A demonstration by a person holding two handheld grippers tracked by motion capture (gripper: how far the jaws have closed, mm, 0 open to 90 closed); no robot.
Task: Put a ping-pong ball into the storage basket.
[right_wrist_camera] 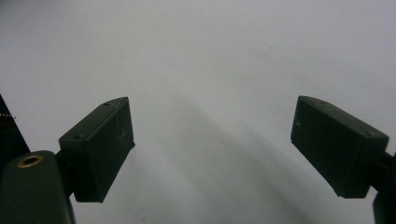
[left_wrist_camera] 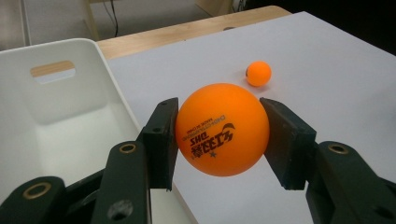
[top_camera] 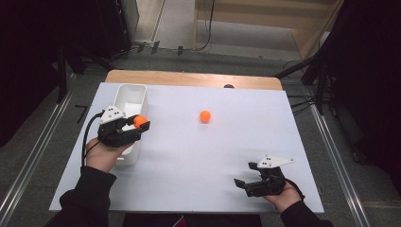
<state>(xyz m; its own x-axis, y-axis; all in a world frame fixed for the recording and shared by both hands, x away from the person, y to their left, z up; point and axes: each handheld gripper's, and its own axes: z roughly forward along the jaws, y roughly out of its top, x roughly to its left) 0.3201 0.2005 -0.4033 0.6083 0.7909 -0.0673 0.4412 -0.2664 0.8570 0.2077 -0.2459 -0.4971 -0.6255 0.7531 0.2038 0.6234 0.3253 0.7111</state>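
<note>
Jaws, left: the left gripper (top_camera: pixel 137 124) is clenched on an orange ball (top_camera: pixel 139 121); in the left gripper view both black jaws press flat against opposite sides of the held ball (left_wrist_camera: pixel 222 129).
Jaws, right: the right gripper (top_camera: pixel 246 176) is released, its jaws spread wide with bare white table between them, as the right gripper view (right_wrist_camera: pixel 212 149) shows.
Held ball, place: at the left side of the table, raised above the surface, just over the right rim of the white bin (top_camera: pixel 131 97), about midway along the bin's length.
Writing on held ball: black print, upside down in the left gripper view. The letters "DHS" read clearly, with a star and larger stylised characters beside them that I cannot make out. A finer line of print arcs above it and seems to include "MADE IN CHINA"; the rest is too small to be sure.
Second ball: another orange ball (top_camera: pixel 204 116) lies on the table near the middle, toward the far side, well apart from both grippers; it has a small dark mark on its left side (left_wrist_camera: pixel 258 73), too small to read.
Bin: long, white, open-topped, lying lengthwise near to far at the table's left edge; its far wall has a handle slot (left_wrist_camera: pixel 53 71).
Right gripper, place: near right corner of the table (top_camera: pixel 227 142), low over the white surface, held by the person's right hand (top_camera: pixel 283 196).
Left hand: left hand (top_camera: pixel 101 153) grips the left gripper from the near side, its cable looping out to the left.
</note>
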